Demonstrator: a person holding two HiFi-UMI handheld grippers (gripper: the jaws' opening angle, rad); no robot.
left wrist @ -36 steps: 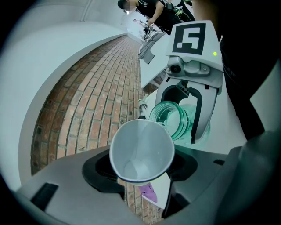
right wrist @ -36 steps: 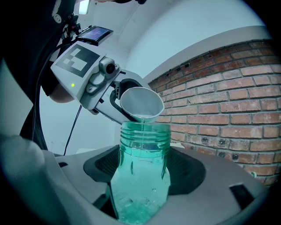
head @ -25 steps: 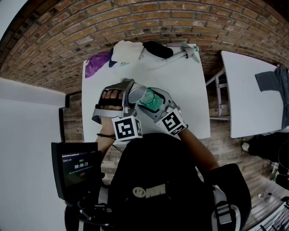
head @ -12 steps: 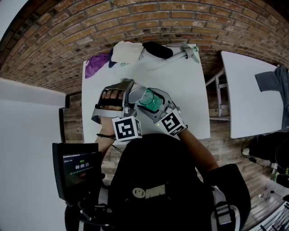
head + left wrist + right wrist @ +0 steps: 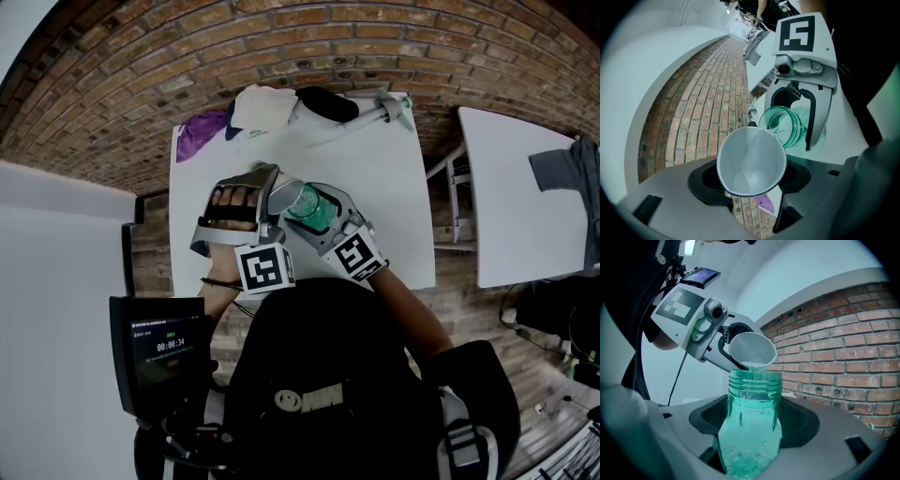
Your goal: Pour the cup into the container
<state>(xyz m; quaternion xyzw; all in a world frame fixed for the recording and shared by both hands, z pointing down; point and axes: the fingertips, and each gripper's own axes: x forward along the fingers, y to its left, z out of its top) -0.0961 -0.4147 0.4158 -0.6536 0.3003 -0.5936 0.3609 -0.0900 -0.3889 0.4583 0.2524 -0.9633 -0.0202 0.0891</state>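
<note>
With nothing being shifted since a second ago, the tilted cup (image 5: 751,350) is being kept clenched in the left tool (image 5: 266,206) at mid-frame over the bench (image 5: 394,187), lip above the container (image 5: 752,427) being gripped by the right tool (image 5: 328,223), so draining is likely being finished.

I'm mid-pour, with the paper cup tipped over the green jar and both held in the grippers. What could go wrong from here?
The cup lip hangs right at the green jar's narrow mouth, so a small drift of either could send the thin stream down the outside onto the white table. The left gripper pinches a thin paper cup; a harder squeeze might buckle it and slop water.
</note>
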